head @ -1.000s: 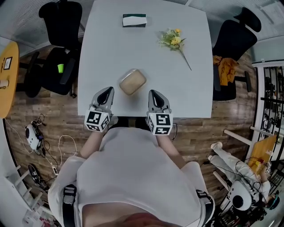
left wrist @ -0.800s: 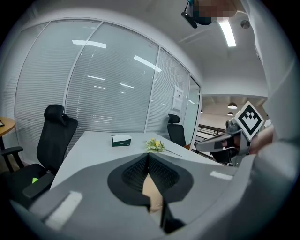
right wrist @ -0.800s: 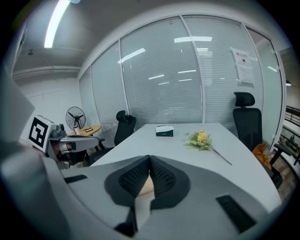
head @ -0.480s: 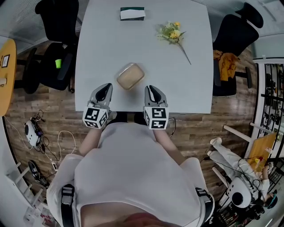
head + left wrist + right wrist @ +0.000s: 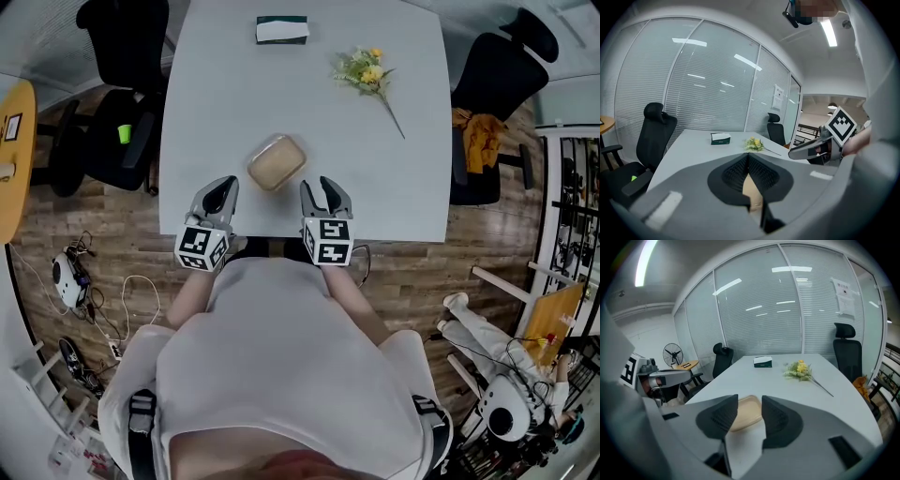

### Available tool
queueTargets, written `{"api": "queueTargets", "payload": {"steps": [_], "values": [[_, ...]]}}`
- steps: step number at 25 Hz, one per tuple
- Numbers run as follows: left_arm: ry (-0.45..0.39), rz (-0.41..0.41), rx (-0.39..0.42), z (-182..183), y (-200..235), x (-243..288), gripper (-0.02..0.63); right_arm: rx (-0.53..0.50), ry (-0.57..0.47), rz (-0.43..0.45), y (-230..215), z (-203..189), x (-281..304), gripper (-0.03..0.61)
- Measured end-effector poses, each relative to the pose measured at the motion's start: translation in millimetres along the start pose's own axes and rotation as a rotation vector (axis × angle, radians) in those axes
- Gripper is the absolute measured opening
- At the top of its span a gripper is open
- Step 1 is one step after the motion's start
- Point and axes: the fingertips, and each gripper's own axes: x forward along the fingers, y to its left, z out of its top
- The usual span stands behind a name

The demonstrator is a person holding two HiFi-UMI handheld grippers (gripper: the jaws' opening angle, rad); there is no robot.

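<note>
A tan lidded container [image 5: 277, 162] lies on the white table [image 5: 225, 103] near its front edge. My left gripper [image 5: 221, 191] hovers at the table's edge just left of the container, jaws shut with nothing between them. My right gripper [image 5: 322, 189] hangs just right of the container with its jaws open and empty. In the right gripper view the container [image 5: 745, 412] shows between the fingers [image 5: 719, 416], a little ahead of them. Only a tan sliver of the container [image 5: 751, 191] shows behind the shut left gripper [image 5: 749, 164] in the left gripper view.
A yellow flower sprig [image 5: 368, 79] lies at the table's far right, and a green tissue box [image 5: 282, 29] at the far middle. Black office chairs [image 5: 120, 141] stand left, another chair [image 5: 492, 89] right. Cables and gear lie on the wood floor [image 5: 84, 281].
My right gripper's jaws have opened and it has shifted slightly left toward the container. The left gripper has stayed shut and almost still.
</note>
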Motion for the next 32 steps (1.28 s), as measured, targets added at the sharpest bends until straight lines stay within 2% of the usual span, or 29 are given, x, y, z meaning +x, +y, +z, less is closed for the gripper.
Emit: {"api": "queueTargets", "payload": {"steps": [12, 21, 32], "values": [[0.006, 0.005, 0.003, 3, 6, 1, 0.009, 0.103, 0.080, 0.009, -15, -24, 28, 0.156], [0.021, 0.002, -0.014, 0, 10, 4, 0.009, 0.239, 0.137, 0.028, -34, -43, 51, 0.172], [0.029, 0.009, -0.036, -4, 15, 7, 0.009, 0.301, 0.204, 0.051, -49, -60, 77, 0.193]]}}
